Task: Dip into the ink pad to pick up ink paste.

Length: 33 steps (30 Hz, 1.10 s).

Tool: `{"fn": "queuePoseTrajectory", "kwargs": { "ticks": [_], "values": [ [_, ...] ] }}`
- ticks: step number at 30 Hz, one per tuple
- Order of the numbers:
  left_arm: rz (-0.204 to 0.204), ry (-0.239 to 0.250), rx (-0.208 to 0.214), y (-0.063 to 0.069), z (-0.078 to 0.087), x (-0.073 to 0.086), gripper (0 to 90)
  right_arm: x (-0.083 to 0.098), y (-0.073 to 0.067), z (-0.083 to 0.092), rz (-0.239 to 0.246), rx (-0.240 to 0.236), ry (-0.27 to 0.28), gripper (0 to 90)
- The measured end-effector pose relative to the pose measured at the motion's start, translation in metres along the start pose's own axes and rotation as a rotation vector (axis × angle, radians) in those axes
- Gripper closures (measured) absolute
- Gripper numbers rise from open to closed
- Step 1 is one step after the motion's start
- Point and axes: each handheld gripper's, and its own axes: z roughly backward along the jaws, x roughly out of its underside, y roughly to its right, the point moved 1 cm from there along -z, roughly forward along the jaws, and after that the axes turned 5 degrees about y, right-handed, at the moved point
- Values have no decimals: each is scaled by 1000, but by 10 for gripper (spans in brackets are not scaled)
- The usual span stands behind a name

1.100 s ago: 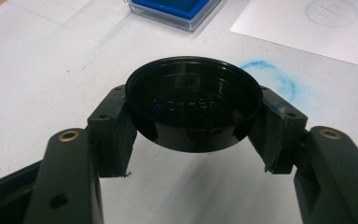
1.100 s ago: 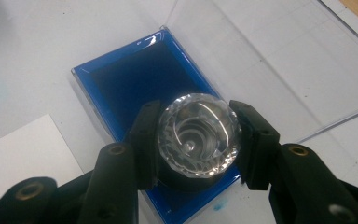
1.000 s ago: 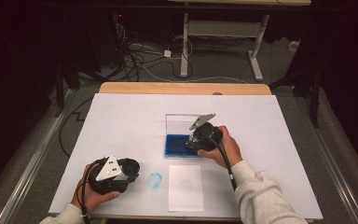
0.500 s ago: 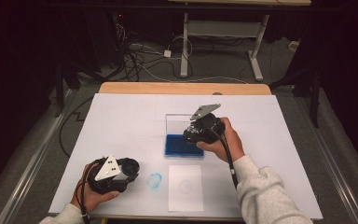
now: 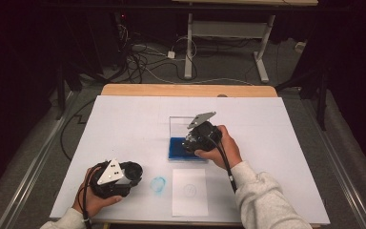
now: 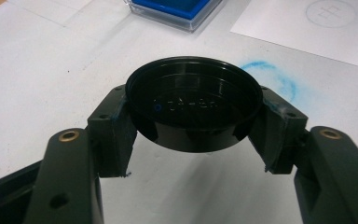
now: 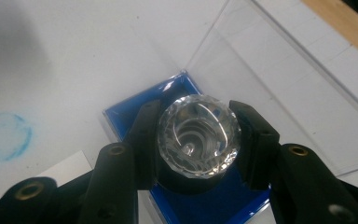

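Stamp (image 7: 198,135), a faceted clear knob on a black base, sits pinched between the right gripper's (image 7: 198,140) fingers (image 7: 256,140), knob facing that gripper's camera, base down over the blue ink pad (image 7: 135,112) in its open clear case (image 5: 181,125). Left gripper (image 6: 193,121) fingers (image 6: 114,130) pinch a round black cap (image 6: 193,100), hollow side up, embossed lettering unreadable. Between them on the counter (image 5: 124,119): a blue smudged ring (image 5: 158,185) and a stamped paper (image 5: 189,191).
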Motion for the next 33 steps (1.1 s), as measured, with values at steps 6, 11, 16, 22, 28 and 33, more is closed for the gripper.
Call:
{"fn": "queuePoseTrajectory", "kwargs": {
  "ticks": [6,11,16,22,28,33],
  "values": [
    [-3,-3,1,0,0,0,367,7,0,-8,-12,3,-22,569],
    [-3,-4,1,0,0,0,367,12,2,-10,-26,1,-28,569],
    [-4,-9,4,0,-1,0,367,12,3,-9,-27,5,-30,569],
    [-5,-10,3,0,-1,0,367,15,3,-13,-28,11,-33,569],
    [-6,-9,3,1,0,0,367,15,3,-13,-30,8,-34,569],
    [-9,-10,3,1,-1,0,367,15,3,-14,-27,3,-34,570]
  ]
}}
